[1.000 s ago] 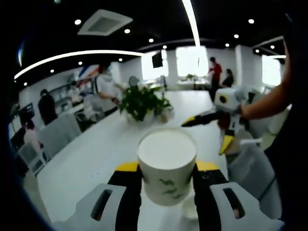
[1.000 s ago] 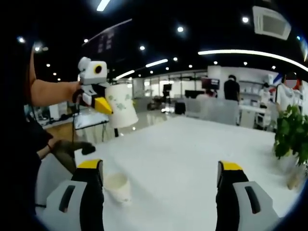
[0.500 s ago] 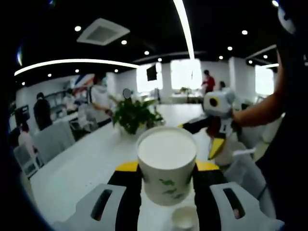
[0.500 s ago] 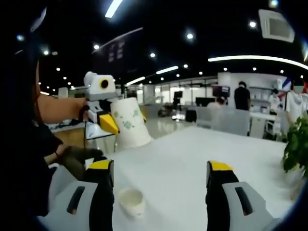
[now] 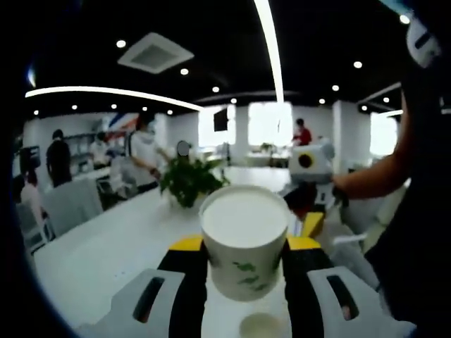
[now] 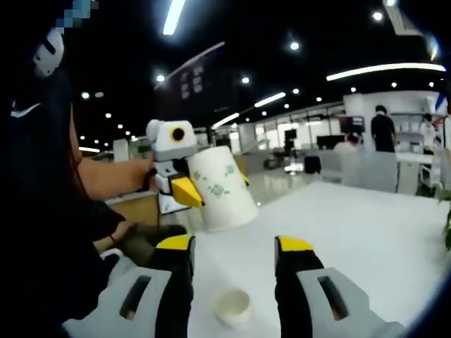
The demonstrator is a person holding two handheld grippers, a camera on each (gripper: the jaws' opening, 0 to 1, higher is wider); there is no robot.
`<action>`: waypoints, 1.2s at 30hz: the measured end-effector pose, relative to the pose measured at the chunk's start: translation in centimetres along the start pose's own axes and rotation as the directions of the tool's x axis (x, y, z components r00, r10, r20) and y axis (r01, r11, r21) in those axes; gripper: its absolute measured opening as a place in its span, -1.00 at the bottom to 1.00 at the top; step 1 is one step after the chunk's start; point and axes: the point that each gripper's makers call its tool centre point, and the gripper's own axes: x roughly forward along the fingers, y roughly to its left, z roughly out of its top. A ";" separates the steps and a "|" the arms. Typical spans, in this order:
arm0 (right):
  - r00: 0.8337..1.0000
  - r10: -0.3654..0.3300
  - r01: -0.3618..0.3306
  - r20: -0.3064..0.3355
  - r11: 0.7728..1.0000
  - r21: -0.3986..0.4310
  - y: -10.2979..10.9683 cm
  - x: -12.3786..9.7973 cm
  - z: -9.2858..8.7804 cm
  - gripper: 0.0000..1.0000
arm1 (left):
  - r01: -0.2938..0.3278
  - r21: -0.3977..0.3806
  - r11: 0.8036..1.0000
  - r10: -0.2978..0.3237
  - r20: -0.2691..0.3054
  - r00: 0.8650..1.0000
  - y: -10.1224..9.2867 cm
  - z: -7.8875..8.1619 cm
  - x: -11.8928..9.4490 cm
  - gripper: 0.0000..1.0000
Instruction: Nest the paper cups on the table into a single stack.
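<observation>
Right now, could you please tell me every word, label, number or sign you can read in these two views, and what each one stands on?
No readable text anywhere.
White paper cup with green leaf print, held in the left hand-held gripper: pattern only, no words.
Small white paper cup standing on the white table: plain.
Dark wall panel in the right gripper view: pale marks, too blurred to read.
Dark sleeve: a white swoosh-like mark, no letters.
</observation>
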 end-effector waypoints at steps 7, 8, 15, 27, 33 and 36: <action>0.994 0.114 -0.113 -0.005 0.992 0.050 2.0 0.8 0.0 -0.31 | 0.016 -0.025 1.000 -0.015 0.055 0.998 -0.5 0.8 -0.4 -0.21; 0.992 0.128 -0.128 0.002 0.990 0.062 2.3 0.9 0.2 -0.32 | 0.022 -0.038 0.999 -0.019 0.074 0.997 -0.6 1.1 -0.5 -0.21; 0.983 0.169 -0.177 0.078 0.979 0.105 2.8 0.5 2.3 -0.47 | 0.052 -0.070 0.996 -0.043 0.115 0.992 -1.3 1.1 -1.3 -0.21; 0.962 0.241 -0.259 0.128 0.953 0.156 4.3 0.3 3.8 -0.79 | 0.113 -0.075 0.991 -0.106 0.100 0.989 -2.6 0.5 -2.2 -0.21; 0.952 0.273 -0.294 0.141 0.943 0.157 4.9 0.4 4.6 -0.88 | 0.126 -0.073 0.989 -0.117 0.110 0.987 -3.0 0.8 -2.1 -0.21; 0.945 0.286 -0.312 0.162 0.935 0.168 5.0 0.4 5.0 -0.92 | 0.125 -0.063 0.990 -0.118 0.106 0.987 -3.1 0.7 -2.0 -0.20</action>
